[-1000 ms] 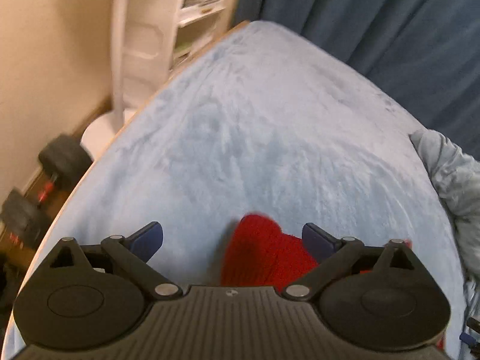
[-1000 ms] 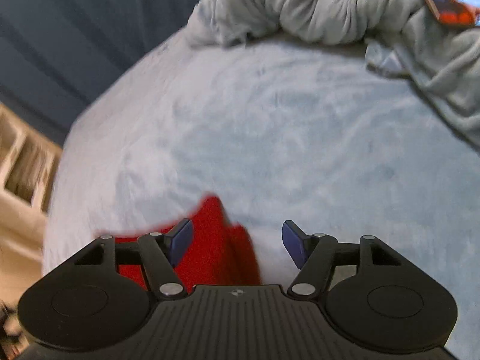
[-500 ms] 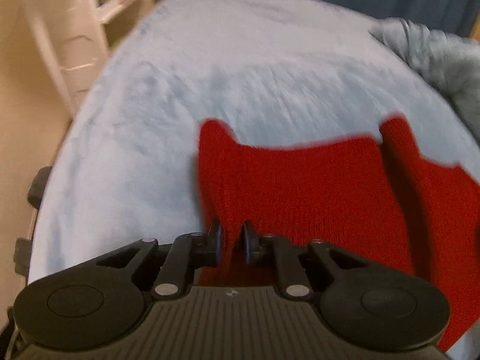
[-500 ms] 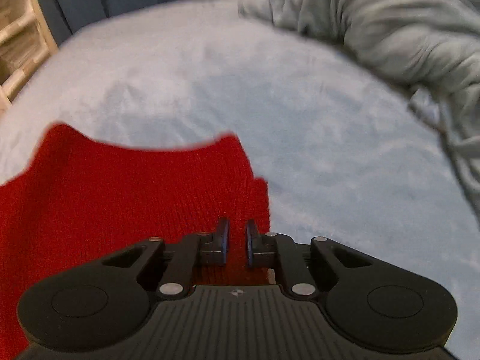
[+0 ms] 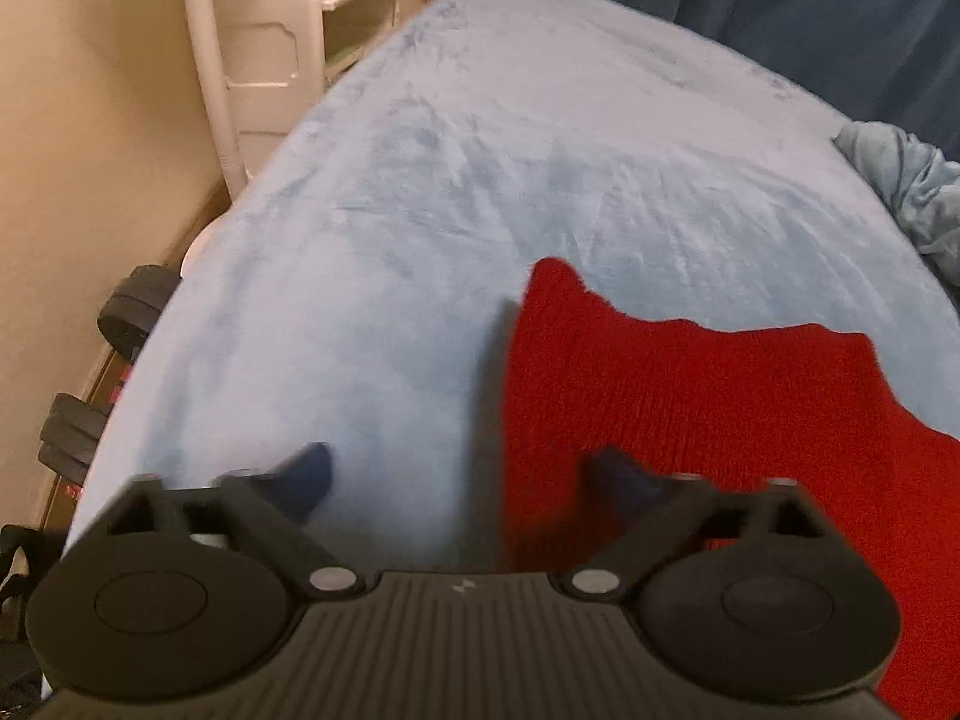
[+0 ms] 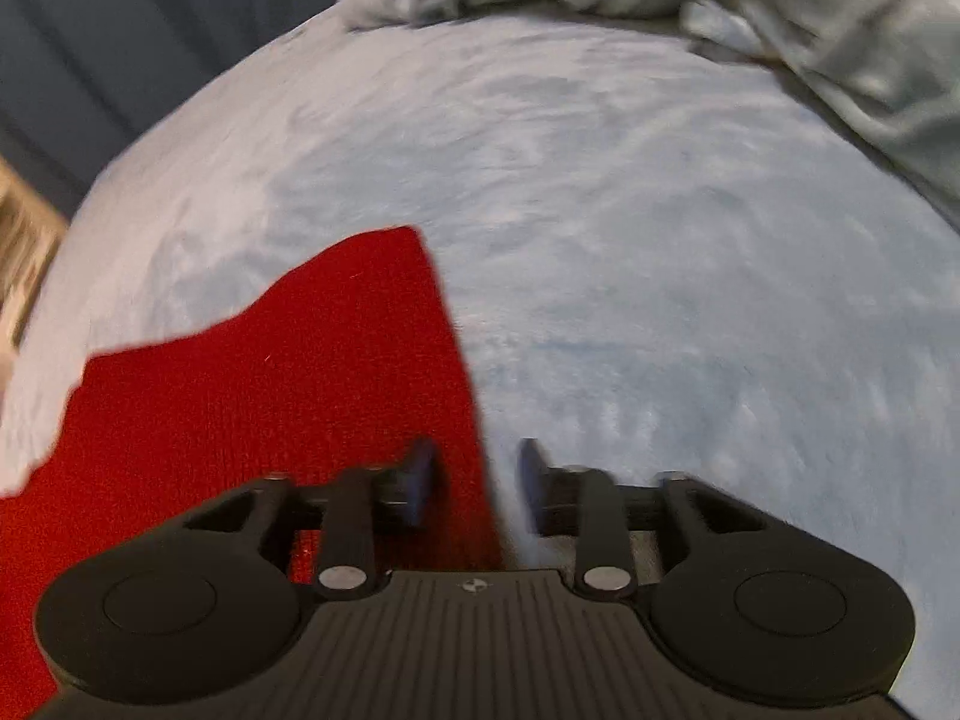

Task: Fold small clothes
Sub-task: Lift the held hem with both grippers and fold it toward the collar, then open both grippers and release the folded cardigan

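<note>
The pale blue bed (image 5: 456, 192) fills both views, and on it lies the red knit garment (image 5: 690, 408), spread flat with its long axis running across, from one pair of tongs to the other. In the left wrist view its left edge runs up between the jaws; in the right wrist view the same garment (image 6: 270, 396) ends at an edge that falls just inside the gap. So each hand sits over its own end of the cloth, neither clearly nearer. The left tongs (image 5: 462, 474) have just been opening and stand wide, released, the edge under the gap but unpinched. The right tongs (image 6: 474, 480) have also just been opening, about half apart, the edge between them, nothing gripped as far as I can judge. A rumpled grey blanket (image 6: 780, 6) lies well apart at the far side.
</note>
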Motion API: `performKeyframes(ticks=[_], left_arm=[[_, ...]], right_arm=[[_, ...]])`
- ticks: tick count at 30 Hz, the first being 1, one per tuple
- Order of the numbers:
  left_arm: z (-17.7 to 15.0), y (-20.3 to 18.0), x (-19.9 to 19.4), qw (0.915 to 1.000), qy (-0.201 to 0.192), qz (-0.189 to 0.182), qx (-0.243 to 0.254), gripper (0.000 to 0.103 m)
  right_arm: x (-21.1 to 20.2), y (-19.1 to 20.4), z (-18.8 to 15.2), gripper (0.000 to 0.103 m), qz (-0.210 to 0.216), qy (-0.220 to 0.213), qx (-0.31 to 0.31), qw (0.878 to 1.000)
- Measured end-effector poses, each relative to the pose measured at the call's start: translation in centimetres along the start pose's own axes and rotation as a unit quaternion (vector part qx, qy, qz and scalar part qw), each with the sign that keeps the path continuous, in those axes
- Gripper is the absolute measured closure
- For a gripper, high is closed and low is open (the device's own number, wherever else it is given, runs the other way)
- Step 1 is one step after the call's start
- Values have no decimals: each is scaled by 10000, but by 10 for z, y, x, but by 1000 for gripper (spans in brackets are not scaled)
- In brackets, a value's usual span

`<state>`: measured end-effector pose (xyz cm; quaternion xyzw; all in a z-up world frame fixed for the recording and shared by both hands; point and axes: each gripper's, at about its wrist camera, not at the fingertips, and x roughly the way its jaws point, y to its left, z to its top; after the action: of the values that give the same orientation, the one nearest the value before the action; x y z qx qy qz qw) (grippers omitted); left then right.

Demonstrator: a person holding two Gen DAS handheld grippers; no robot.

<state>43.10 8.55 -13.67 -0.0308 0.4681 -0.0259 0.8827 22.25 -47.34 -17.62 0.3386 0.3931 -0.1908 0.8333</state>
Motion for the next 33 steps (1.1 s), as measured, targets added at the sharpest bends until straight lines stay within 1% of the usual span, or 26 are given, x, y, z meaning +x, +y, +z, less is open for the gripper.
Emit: performKeyframes(ticks=[1,2,4,5,6,7,8,10,11,12,14,16,18,21,23,25,26,28,31,33], left_arm=[[-5,5,-7,10000,-51,-20,20,4],[-12,8,-18,9999,-73,-66,35,4],[-31,16,-37,9995,-73,-304,-22,2],[-40,16,-45,9991,-78,-419,-48,1],[-53,17,-52,9986,-66,-519,-9,0],[-62,15,-57,9986,-61,-523,80,0],[-75,12,-59,9988,-41,-412,272,0],[-97,6,-48,9977,57,110,665,0],[-104,6,-43,9966,125,230,781,0],[-109,11,-43,9970,147,167,742,0],[-106,20,-57,9986,296,180,399,0],[-106,24,-83,9991,157,199,354,0],[-112,23,-114,9983,-62,342,469,0],[-131,12,-168,9966,-312,477,590,0],[-153,-1,-205,9965,-401,452,572,0],[-175,-13,-234,9964,-488,442,534,0],[-187,-21,-245,9960,-536,493,516,0],[-209,-37,-264,9956,-567,583,475,0],[-237,-55,-285,9969,-494,430,429,0],[-251,-64,-296,9972,-440,329,509,0]], right_arm=[[-6,-6,-2,48,31,25,122,9999],[-16,-12,-6,47,61,12,228,9997],[-40,-18,-25,45,220,-174,285,9992],[-50,-16,-36,41,349,-259,154,9989],[-60,-11,-50,41,435,-331,-80,9985],[-66,-7,-61,39,438,-380,-312,9978],[-68,-2,-74,36,384,-406,-584,9967],[-56,4,-95,34,-164,-320,-1191,9922],[-47,2,-104,30,-396,-243,-1396,9891],[-47,-1,-105,29,-434,-272,-1410,9887],[-64,-1,-99,29,-531,-289,-1223,9907],[-92,0,-94,29,-488,-456,-1157,9910],[-127,2,-98,29,-378,-656,-1273,9890],[-178,13,-114,26,78,-766,-1534,9852],[-209,26,-133,24,283,-852,-1713,9811],[-235,36,-150,21,506,-896,-1709,9799],[-246,40,-161,21,587,-942,-1655,9800],[-265,48,-185,21,606,-980,-1576,9808],[-290,58,-216,21,709,-1026,-1648,9784],[-304,63,-230,21,796,-1096,-1759,9750]])
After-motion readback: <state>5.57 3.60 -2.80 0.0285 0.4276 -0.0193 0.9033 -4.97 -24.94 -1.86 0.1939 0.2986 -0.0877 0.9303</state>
